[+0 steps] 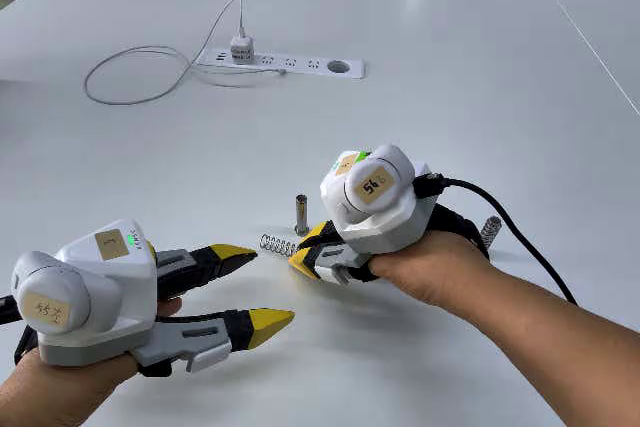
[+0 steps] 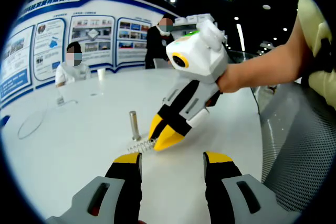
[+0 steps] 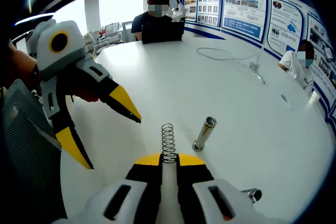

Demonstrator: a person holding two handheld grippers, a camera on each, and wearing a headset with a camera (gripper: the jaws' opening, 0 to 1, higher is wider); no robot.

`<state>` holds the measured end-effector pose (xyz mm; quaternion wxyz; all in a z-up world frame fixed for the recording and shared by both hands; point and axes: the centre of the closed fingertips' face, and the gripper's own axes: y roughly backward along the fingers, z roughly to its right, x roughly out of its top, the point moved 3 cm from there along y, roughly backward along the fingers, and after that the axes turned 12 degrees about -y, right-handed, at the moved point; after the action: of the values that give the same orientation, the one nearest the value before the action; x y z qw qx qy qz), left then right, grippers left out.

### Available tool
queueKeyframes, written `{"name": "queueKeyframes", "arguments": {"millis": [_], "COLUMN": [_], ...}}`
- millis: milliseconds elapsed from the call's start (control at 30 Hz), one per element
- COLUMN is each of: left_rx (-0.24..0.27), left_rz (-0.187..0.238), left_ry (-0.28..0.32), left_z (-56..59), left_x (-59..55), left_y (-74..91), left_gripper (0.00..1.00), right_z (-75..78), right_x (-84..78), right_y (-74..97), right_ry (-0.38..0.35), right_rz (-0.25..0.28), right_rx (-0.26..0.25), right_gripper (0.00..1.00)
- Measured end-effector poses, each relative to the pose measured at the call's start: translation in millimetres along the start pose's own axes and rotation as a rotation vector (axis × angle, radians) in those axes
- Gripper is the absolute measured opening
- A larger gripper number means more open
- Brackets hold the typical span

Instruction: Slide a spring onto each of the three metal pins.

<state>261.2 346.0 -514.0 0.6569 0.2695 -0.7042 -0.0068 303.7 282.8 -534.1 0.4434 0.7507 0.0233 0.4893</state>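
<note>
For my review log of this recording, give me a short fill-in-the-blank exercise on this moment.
The right hand-held gripper is shut on a ____.
The left hand-held gripper has its jaws ____.
The bare pin stands ____ on the table.
Missing words: spring, open, upright.

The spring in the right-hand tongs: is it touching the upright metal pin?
Apart. The right gripper view shows the spring, pinched in the right tongs, with bare table between it and the pin.
</note>
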Motion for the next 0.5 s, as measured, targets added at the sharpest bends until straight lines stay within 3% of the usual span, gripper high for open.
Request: {"name": "queueKeyframes", "arguments": {"millis": [500], "left_rx": [-0.041], "left_rz": [0.002], "left_ry": [-0.037], "left_z": [8.8], "left_x": [5.6], "left_y": [-11.8], "left_gripper": [0.48], "right_z": [-16.7], "right_x": [-9.9], "right_y": [46.3], "right_ry": [0.059], "right_rz": [-0.045], "right_rx": [0.038], "right_gripper": [0.11]}}
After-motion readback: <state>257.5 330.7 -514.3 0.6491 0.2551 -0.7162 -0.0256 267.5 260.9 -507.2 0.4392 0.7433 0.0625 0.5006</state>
